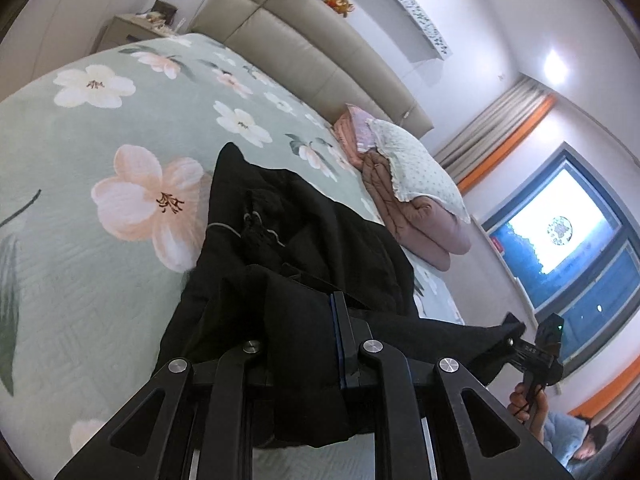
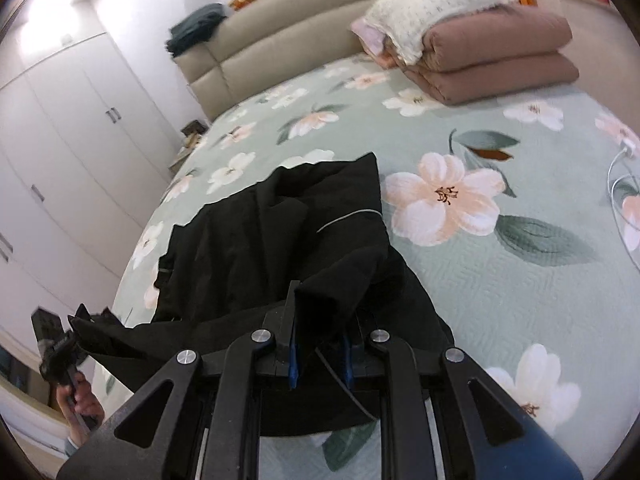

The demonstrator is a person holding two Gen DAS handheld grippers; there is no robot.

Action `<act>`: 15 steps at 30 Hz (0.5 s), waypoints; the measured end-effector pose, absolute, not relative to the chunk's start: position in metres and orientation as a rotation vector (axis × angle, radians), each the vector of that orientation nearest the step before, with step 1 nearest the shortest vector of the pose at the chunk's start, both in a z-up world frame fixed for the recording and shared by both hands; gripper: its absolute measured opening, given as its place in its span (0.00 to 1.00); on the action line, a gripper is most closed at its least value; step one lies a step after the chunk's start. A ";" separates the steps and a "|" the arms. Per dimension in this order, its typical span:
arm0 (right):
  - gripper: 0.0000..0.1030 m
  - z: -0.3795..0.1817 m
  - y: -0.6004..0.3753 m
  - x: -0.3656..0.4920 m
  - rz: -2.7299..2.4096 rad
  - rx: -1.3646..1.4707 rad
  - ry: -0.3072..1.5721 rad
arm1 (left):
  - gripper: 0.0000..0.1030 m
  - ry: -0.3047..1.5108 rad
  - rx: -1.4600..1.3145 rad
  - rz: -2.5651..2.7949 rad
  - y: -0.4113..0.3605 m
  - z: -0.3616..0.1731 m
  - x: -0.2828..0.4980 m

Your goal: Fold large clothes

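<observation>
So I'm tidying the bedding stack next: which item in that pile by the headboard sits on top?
The white dotted pillow. It lies over the folded mauve quilt, with pink folded bedding beside them toward the beige headboard.

Two wrist fisheyes, low and close over the bed, both looking toward the headboard.
Left view angles right, catching the window; right view angles left, catching the wardrobe. Shared: black garment, folded bedding.
</observation>
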State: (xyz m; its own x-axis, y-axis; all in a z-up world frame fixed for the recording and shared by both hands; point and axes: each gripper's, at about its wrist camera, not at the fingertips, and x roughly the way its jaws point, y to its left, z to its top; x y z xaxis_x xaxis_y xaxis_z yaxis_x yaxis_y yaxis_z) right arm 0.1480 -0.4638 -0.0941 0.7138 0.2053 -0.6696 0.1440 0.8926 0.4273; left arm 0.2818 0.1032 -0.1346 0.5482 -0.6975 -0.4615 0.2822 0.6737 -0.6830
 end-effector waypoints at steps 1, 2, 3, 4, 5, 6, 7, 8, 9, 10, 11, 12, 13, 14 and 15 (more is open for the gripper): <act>0.19 -0.093 -0.467 0.156 0.031 0.485 0.795 | 0.17 0.803 -0.595 -0.613 0.101 -0.131 0.288; 0.19 -0.088 -0.469 0.169 0.019 0.477 0.811 | 0.17 0.812 -0.599 -0.605 0.099 -0.127 0.295; 0.19 -0.083 -0.472 0.177 0.009 0.463 0.822 | 0.17 0.821 -0.592 -0.596 0.095 -0.118 0.305; 0.19 -0.077 -0.473 0.187 0.002 0.450 0.831 | 0.17 0.823 -0.570 -0.584 0.091 -0.109 0.314; 0.19 -0.067 -0.474 0.203 -0.005 0.442 0.841 | 0.17 0.824 -0.550 -0.573 0.088 -0.099 0.324; 0.19 -0.060 -0.475 0.215 -0.010 0.440 0.846 | 0.17 0.825 -0.536 -0.565 0.085 -0.089 0.336; 0.19 -0.052 -0.477 0.229 -0.017 0.436 0.853 | 0.17 0.824 -0.536 -0.566 0.081 -0.076 0.353; 0.19 -0.043 -0.479 0.248 -0.028 0.435 0.862 | 0.17 0.821 -0.538 -0.571 0.078 -0.067 0.367; 0.19 -0.032 -0.483 0.270 -0.035 0.439 0.865 | 0.17 0.816 -0.533 -0.570 0.074 -0.059 0.383; 0.19 -0.025 -0.485 0.286 -0.035 0.443 0.860 | 0.17 0.814 -0.525 -0.558 0.069 -0.051 0.400; 0.19 -0.017 -0.487 0.305 -0.039 0.443 0.848 | 0.17 0.815 -0.523 -0.542 0.062 -0.044 0.422; 0.19 -0.011 -0.488 0.325 -0.057 0.429 0.832 | 0.17 0.813 -0.521 -0.531 0.055 -0.041 0.445; 0.20 -0.009 -0.487 0.345 -0.072 0.407 0.827 | 0.18 0.812 -0.516 -0.519 0.051 -0.041 0.458; 0.20 -0.013 -0.485 0.369 -0.082 0.387 0.839 | 0.19 0.819 -0.515 -0.489 0.045 -0.045 0.476; 0.22 -0.023 -0.484 0.394 -0.116 0.374 0.863 | 0.19 0.837 -0.516 -0.453 0.039 -0.054 0.494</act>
